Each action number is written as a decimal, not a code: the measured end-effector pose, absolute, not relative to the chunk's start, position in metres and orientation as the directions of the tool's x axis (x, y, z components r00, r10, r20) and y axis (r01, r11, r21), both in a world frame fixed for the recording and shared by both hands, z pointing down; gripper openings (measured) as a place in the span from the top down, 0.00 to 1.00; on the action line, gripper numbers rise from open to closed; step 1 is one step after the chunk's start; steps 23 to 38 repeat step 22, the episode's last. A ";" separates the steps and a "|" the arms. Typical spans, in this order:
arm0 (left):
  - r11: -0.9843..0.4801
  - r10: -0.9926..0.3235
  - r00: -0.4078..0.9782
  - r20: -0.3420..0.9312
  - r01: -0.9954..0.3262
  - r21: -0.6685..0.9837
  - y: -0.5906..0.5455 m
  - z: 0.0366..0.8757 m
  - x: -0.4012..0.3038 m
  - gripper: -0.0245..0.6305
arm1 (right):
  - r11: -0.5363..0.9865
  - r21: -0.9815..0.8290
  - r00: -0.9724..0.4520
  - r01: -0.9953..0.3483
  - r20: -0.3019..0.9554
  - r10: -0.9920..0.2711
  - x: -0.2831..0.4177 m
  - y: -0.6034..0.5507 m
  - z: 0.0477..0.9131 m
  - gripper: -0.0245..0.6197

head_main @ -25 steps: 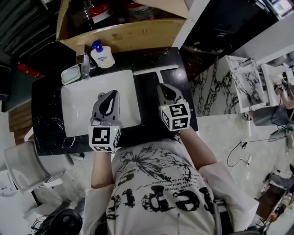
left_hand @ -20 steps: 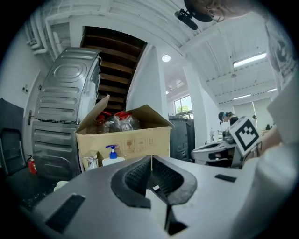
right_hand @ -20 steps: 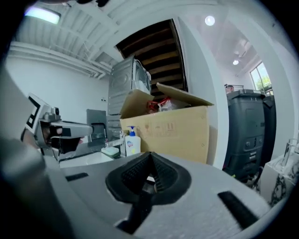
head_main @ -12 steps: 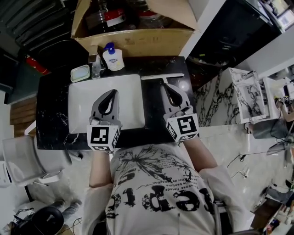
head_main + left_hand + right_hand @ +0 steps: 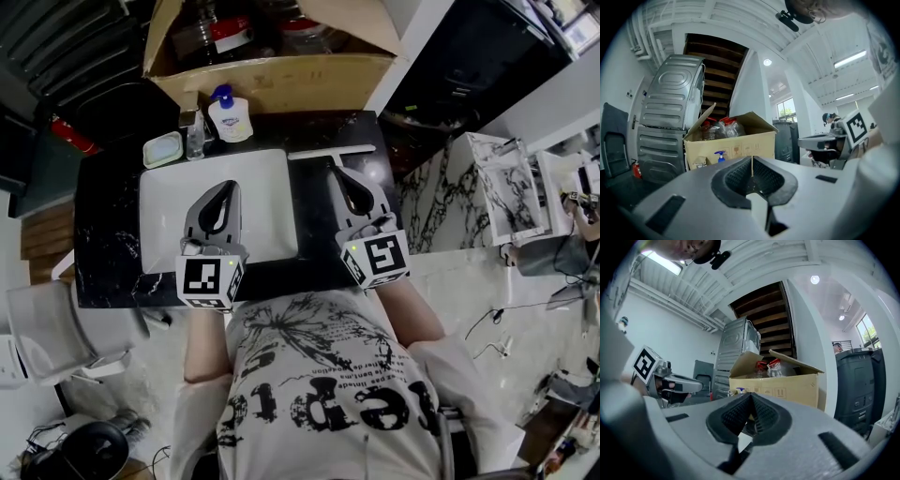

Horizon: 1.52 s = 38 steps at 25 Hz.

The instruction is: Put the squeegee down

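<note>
- A workshop or warehouse hall, with a washroom mock-up set inside it.
- Overhead, bare white ceiling beams [image 5: 740, 18] and tube lights [image 5: 851, 58] suggest an industrial building.
- An open staircase [image 5: 717, 61] rises behind a large ribbed grey metal unit [image 5: 670, 122], with a fire extinguisher [image 5: 636, 168] at its foot.
- A black stone counter [image 5: 103, 234] carries a white basin [image 5: 253, 187]. A pump soap bottle [image 5: 230, 117] and a soap dish [image 5: 162, 150] stand along its far edge.
- Beyond that edge is an open cardboard box [image 5: 272, 80] of bottles.
- Veined marble pieces [image 5: 506, 183] and loose cables [image 5: 487, 314] lie off the counter's right edge.
</note>
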<state>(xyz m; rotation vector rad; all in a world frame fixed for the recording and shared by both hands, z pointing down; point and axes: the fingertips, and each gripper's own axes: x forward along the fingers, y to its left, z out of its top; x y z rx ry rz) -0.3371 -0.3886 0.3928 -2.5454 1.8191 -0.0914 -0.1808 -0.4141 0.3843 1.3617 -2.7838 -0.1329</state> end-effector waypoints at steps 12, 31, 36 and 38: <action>-0.333 -0.943 0.332 0.039 -0.942 -0.033 -0.385 0.395 -0.336 0.94 | 0.600 0.106 -0.603 -0.793 0.005 -0.798 -0.182 -0.409 0.389 0.98; -0.330 -0.943 0.328 0.051 -0.944 -0.025 -0.385 0.397 -0.337 0.94 | 0.574 0.118 -0.574 -0.811 0.037 -0.818 -0.179 -0.411 0.395 0.98; -0.330 -0.943 0.328 0.051 -0.944 -0.025 -0.385 0.397 -0.337 0.94 | 0.574 0.118 -0.574 -0.811 0.037 -0.818 -0.179 -0.411 0.395 0.98; -0.330 -0.943 0.328 0.051 -0.944 -0.025 -0.385 0.397 -0.337 0.94 | 0.574 0.118 -0.574 -0.811 0.037 -0.818 -0.179 -0.411 0.395 0.98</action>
